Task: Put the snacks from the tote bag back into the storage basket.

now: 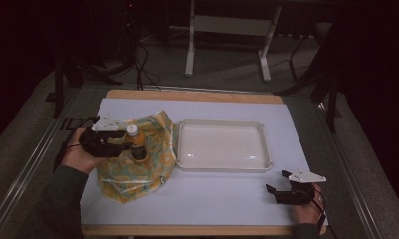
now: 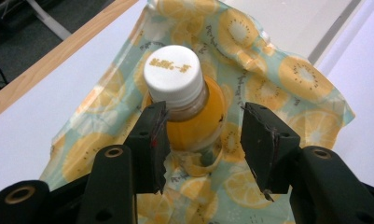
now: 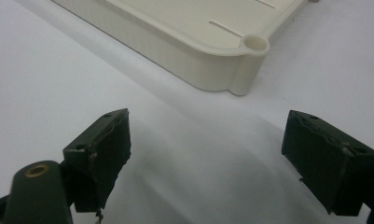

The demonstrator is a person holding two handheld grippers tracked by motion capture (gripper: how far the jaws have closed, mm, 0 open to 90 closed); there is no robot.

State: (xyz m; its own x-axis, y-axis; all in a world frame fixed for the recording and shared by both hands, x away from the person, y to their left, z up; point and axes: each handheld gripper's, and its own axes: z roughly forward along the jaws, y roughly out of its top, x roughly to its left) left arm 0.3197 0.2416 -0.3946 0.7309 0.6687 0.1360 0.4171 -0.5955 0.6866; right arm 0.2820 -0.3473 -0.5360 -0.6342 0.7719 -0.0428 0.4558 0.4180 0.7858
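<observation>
Orange juice fills a white-capped bottle (image 2: 187, 105), which is stood upright on a lemon-printed bag (image 2: 287, 88) at the table's left, just beside a cream tray (image 1: 222, 166). The bottle is flanked by the jaws of the left gripper (image 2: 201, 142), which are held apart, one pad at its side and the other a little off it. The right gripper (image 3: 205, 158) is rested on the white table (image 3: 45, 84) near the tray's corner, its jaws spread wide over nothing.
</observation>
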